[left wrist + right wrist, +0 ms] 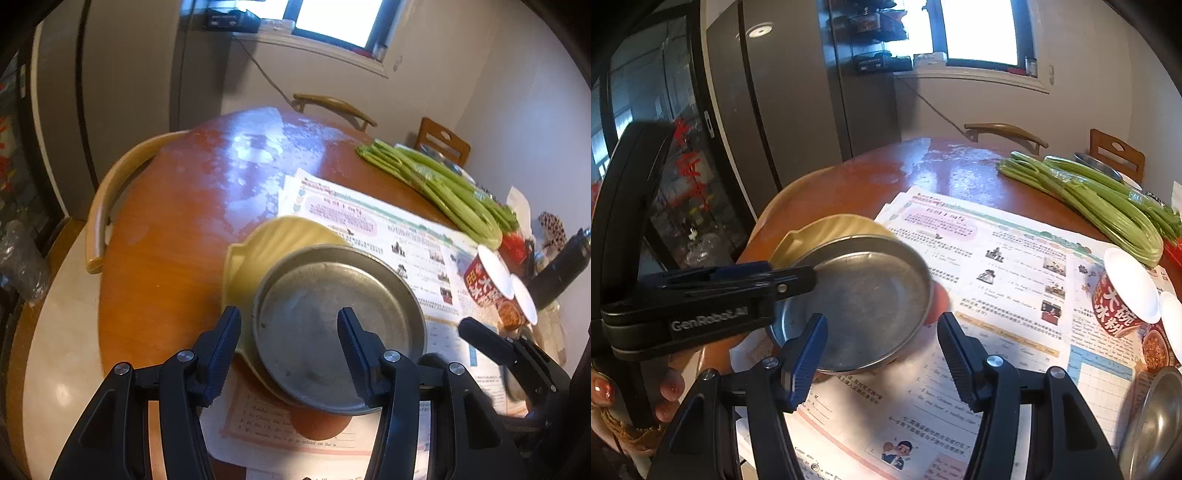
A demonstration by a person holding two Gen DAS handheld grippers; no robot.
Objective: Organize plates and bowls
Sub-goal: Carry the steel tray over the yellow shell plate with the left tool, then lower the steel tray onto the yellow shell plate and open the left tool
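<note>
A round, shallow metal plate [338,332] sits nested on a pale yellow ribbed dish with a small side handle [258,251], both near the left edge of the round reddish wooden tabletop [177,229], partly over printed paper sheets [369,221]. The left claw [290,325] hangs just above the metal plate, its jaws moderately apart and empty. The right claw [882,332] hovers over the plate's near rim and the paper, jaws likewise moderately apart with nothing between them. Toward the right edge lie a bunch of green celery stalks [443,184] and a red instant-noodle cup with a white lid [1123,299]. A second metal bowl [1156,424] rests at the near right edge.
</note>
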